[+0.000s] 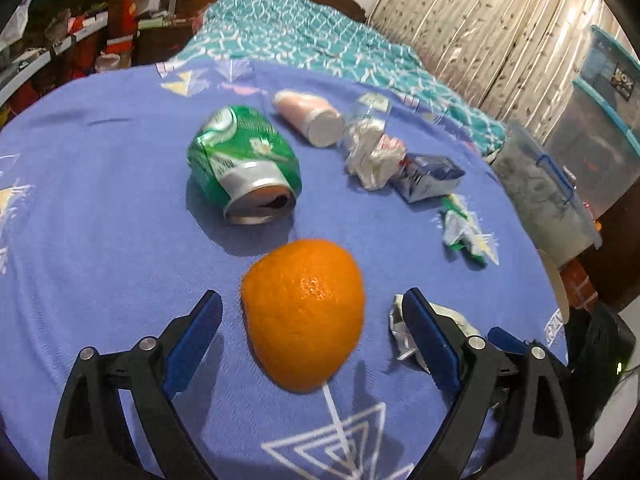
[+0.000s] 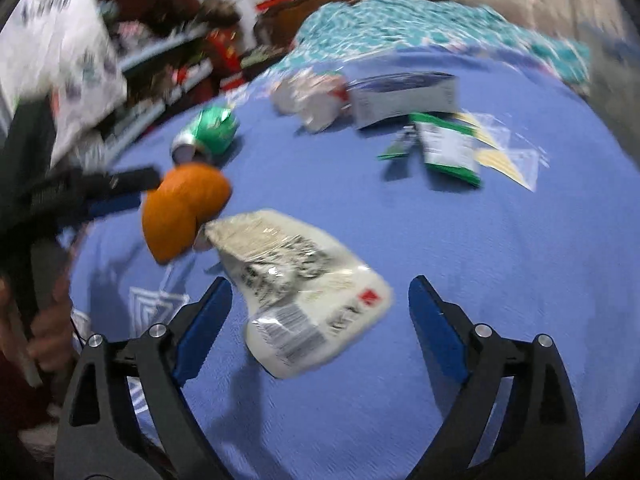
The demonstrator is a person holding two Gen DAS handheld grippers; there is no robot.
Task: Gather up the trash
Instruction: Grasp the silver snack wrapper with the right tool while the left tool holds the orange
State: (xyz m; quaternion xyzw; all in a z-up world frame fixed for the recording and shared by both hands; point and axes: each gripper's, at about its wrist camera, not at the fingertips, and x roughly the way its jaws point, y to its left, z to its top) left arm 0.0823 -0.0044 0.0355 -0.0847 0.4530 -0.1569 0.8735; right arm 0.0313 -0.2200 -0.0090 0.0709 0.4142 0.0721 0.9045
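Your left tool (image 1: 312, 328) gapes wide around the orange (image 1: 304, 316), gripping nothing; right tool (image 2: 320, 320) gapes over the wrapper (image 2: 304, 292), empty.

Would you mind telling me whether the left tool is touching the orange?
Apart. The left wrist view shows blue bedsheet on both sides of the orange, between it and the open left tool's fingers.

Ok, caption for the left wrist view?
Open left tongs straddle an orange peel on the blue bedspread, crushed green can beyond.
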